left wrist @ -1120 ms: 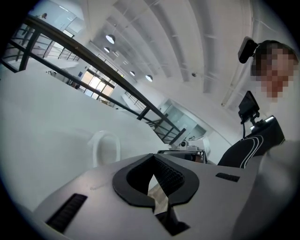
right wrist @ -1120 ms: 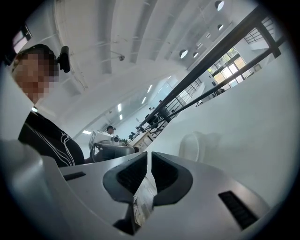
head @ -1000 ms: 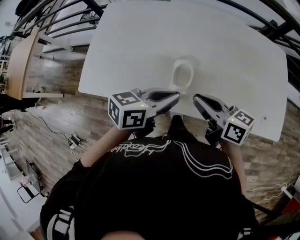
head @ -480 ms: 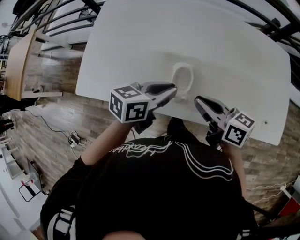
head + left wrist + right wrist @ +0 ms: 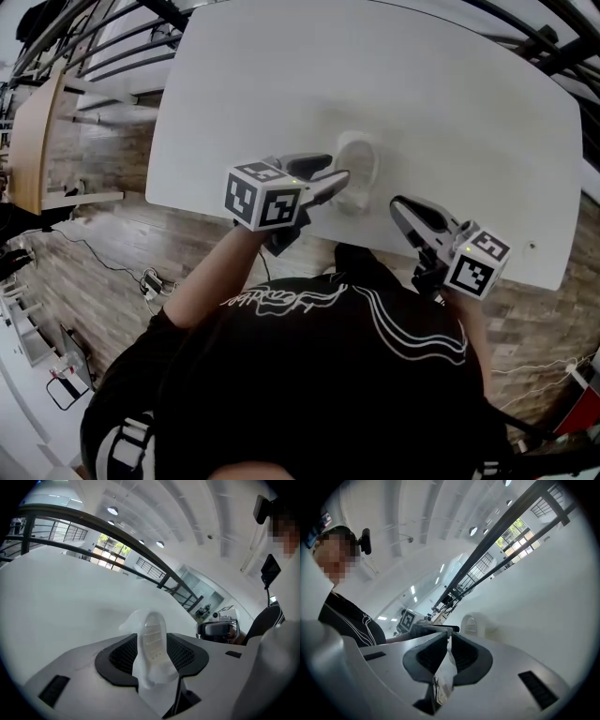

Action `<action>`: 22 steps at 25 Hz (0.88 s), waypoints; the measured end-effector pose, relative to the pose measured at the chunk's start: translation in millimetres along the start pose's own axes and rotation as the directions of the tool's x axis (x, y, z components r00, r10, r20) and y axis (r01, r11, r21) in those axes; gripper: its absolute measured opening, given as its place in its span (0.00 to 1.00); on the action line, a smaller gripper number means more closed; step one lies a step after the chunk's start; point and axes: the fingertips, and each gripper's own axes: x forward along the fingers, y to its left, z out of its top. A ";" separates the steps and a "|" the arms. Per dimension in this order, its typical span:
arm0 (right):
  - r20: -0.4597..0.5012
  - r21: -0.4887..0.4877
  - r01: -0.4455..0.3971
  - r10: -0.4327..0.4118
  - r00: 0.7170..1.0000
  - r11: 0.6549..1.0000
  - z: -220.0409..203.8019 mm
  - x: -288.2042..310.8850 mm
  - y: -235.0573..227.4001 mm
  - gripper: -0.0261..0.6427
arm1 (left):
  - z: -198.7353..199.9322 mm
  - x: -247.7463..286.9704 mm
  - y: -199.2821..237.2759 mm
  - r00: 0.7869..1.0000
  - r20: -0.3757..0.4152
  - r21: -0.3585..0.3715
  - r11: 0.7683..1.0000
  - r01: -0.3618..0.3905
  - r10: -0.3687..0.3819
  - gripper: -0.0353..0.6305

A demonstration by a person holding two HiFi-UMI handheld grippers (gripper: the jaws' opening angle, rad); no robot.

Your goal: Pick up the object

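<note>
A white, translucent, hollow object (image 5: 356, 165) lies on the white table (image 5: 281, 84) near its front edge. My left gripper (image 5: 333, 172) reaches it from the left. Its jaws have just been opening and now stand wide on either side of the object. In the left gripper view the object (image 5: 153, 625) stands between the dark pads (image 5: 123, 654), and I see no pad pressing on it. My right gripper (image 5: 397, 202) hovers at the table's front edge to the right of the object, shut and empty. The right gripper view shows the object (image 5: 469, 624) beyond its shut jaws.
The table's front edge (image 5: 234, 208) runs just under both grippers. Wood floor (image 5: 103, 253) with a cable and plug lies to the left. Dark railings (image 5: 112, 42) and a wooden desk (image 5: 37, 122) stand at the far left. A small dark mark (image 5: 531, 246) sits near the table's right corner.
My left gripper has moved forward and down to the object, and its jaws have gone from shut to wide open around it. The right gripper has shifted only slightly.
</note>
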 end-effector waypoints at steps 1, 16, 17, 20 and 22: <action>0.001 0.001 0.002 -0.002 1.000 1.000 1.5 -1.0 -2.7 0.08 | -0.2 3.6 2.7 1.000 -0.009 -0.004 1.000 -0.001 0.001 0.33; 0.003 0.016 0.025 -0.025 1.000 1.000 14.3 -1.2 -23.2 0.08 | -4.4 34.3 19.5 0.993 -0.113 -0.065 0.997 0.028 -0.035 0.35; 0.003 0.016 0.025 -0.025 1.000 1.000 14.4 -0.7 -23.8 0.08 | -4.9 35.5 19.6 0.992 -0.116 -0.071 0.997 0.032 -0.040 0.35; 0.003 0.019 0.024 -0.024 1.000 1.000 14.5 0.5 -25.6 0.08 | -6.3 38.6 21.3 0.991 -0.123 -0.098 0.995 0.033 -0.045 0.32; 0.003 0.021 0.025 -0.026 1.000 0.999 14.2 1.1 -26.3 0.08 | -6.9 38.9 23.0 0.991 -0.128 -0.107 0.994 0.030 -0.043 0.28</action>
